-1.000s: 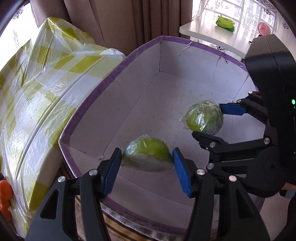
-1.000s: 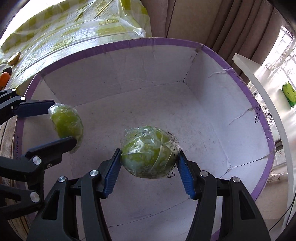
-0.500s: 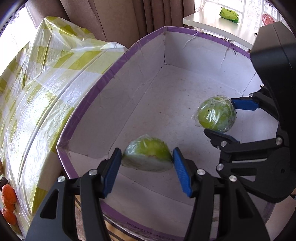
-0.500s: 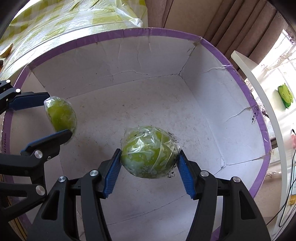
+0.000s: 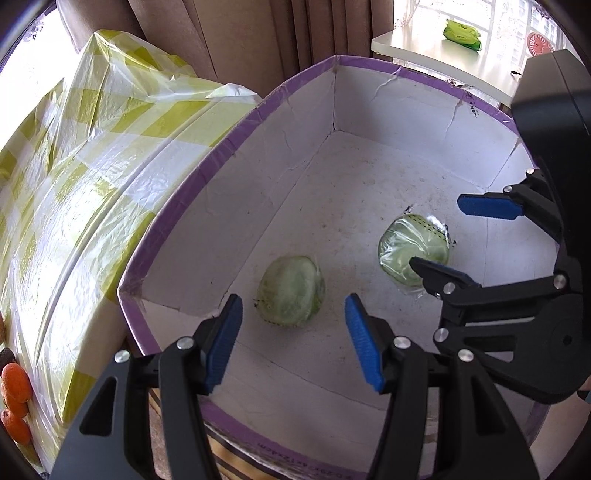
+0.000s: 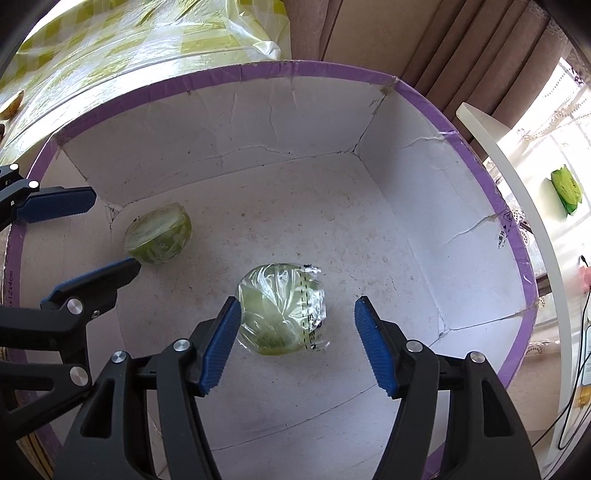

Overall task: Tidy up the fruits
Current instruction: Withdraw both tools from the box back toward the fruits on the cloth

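Two green fruits wrapped in clear film lie on the floor of a white cardboard box with a purple rim (image 5: 236, 136). One wrapped fruit (image 5: 291, 295) lies below my left gripper (image 5: 293, 343), which is open and empty above it. The other wrapped fruit (image 6: 282, 308) lies below my right gripper (image 6: 297, 343), also open and empty. In the left wrist view the right gripper (image 5: 454, 240) hangs over the second fruit (image 5: 413, 251). In the right wrist view the left gripper (image 6: 99, 236) straddles the first fruit (image 6: 159, 234).
A table under a yellow-checked plastic cloth (image 5: 74, 177) stands left of the box, with orange fruits (image 5: 14, 402) at its near edge. Brown curtains (image 5: 258, 40) hang behind. A white shelf (image 5: 443, 55) with a green packet (image 5: 461, 33) is at the back right.
Both grippers have opened and let go of their wrapped fruits, which now lie on the box floor. Both grippers sit higher above the box than before.
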Demonstrator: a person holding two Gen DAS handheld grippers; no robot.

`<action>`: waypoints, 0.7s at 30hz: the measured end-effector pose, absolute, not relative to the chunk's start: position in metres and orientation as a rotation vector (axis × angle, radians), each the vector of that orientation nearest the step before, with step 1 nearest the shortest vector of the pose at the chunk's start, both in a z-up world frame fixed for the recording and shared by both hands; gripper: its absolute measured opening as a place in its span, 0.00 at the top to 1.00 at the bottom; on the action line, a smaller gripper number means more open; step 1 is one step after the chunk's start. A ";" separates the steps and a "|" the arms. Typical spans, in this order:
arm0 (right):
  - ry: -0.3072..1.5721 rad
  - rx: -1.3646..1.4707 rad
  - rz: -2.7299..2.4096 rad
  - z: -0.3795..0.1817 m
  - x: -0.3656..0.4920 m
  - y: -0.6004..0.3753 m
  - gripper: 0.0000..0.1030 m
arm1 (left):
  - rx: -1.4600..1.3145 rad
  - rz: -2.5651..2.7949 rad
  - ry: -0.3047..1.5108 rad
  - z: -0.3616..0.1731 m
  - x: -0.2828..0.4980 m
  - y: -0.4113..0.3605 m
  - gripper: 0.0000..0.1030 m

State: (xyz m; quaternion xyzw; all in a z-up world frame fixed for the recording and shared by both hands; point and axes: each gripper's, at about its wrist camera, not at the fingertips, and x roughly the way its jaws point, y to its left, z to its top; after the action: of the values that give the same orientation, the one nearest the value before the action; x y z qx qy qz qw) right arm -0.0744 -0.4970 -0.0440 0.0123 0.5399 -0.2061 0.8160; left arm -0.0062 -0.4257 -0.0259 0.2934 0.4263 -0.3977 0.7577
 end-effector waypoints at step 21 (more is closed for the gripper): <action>0.897 0.038 -0.455 0.021 -0.094 -0.488 0.14 | 0.169 -0.754 0.721 0.044 0.001 -0.318 0.19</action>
State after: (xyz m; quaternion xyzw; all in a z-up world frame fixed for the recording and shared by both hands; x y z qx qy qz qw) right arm -0.0939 -0.4877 0.0214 0.0184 0.4297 -0.2181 0.8760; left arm 0.0006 -0.3178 0.0442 0.0805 0.3440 -0.3595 0.8637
